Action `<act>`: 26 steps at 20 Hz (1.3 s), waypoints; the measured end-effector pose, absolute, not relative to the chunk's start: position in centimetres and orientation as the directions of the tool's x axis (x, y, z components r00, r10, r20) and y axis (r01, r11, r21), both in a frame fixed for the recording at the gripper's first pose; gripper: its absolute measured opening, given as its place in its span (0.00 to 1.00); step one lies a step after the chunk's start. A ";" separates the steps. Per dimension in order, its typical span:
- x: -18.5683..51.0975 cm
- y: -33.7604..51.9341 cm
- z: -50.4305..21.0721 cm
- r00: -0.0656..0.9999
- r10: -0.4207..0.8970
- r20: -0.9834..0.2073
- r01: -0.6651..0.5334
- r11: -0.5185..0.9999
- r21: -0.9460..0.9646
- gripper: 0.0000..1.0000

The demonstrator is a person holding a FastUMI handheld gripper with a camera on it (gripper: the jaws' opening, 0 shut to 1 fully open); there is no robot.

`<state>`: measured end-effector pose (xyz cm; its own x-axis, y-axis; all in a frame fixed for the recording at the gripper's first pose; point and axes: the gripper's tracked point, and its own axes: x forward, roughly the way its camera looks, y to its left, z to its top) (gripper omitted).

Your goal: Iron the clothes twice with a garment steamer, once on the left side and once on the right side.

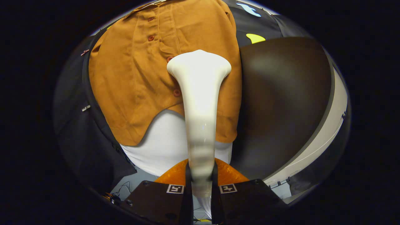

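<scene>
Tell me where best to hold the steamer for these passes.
Keep it as now: the tool shut on the slim lower handle of the steamer, coming from below along its length. The handle narrows there to fit between the fingers, leaving the wide head free against the brown shirt.

Recording booth — black cloth wall (78,131), shirt (131,78) hung for steaming.

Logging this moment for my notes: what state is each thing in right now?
Gripper: shut on the steamer's handle.
Steamer: held, head up against the shirt by its buttons.
Shirt: hanging, buttoned, over a white underlayer.
Table: beside the shirt.
</scene>
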<state>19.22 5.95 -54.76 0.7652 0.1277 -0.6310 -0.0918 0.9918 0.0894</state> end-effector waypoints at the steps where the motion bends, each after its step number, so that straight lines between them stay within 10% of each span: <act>1: 18.8 5.5 -54.6 0.764 0.116 -0.634 -0.095 0.993 0.067 0.26; 12: 12.8 4.9 -51.7 0.772 0.139 -0.621 -0.127 0.990 0.064 0.26; 26: 13.2 12.2 -29.8 0.904 0.219 -0.368 -0.198 0.976 0.093 0.26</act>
<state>13.15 12.17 -29.83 0.9036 0.2185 -0.3684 -0.1979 0.9758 0.0933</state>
